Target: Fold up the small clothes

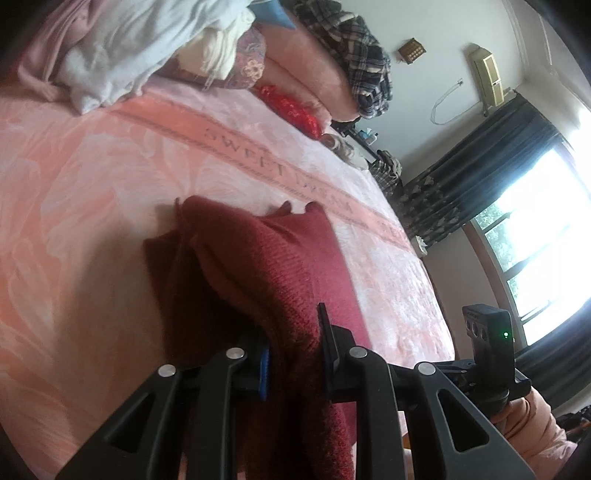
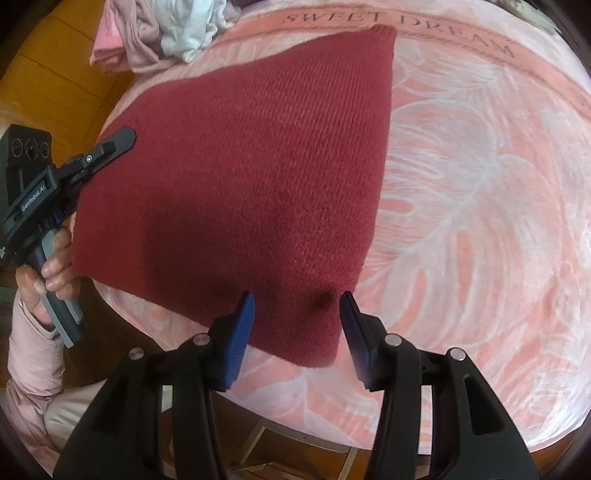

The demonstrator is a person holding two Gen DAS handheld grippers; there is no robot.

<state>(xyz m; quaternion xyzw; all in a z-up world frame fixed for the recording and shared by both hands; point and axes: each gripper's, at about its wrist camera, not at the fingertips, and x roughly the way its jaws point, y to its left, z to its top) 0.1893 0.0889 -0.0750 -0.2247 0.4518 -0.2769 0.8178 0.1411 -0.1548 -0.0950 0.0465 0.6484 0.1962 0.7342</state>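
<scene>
L gripper [image 1: 295, 354] pinches red knit [image 2: 240, 166], R gripper [image 2: 297, 332] hovers above

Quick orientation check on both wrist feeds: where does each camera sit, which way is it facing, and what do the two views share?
Left wrist: sits on the left gripper, looking low across the pink bed toward the window; its jaws clamp the red knit garment; a pink sleeve shows.
Right wrist: sits on the right gripper, looking steeply down; jaws open above the garment's corner; the left hand shows.
Shared: garment, bed, clothes pile.
</scene>
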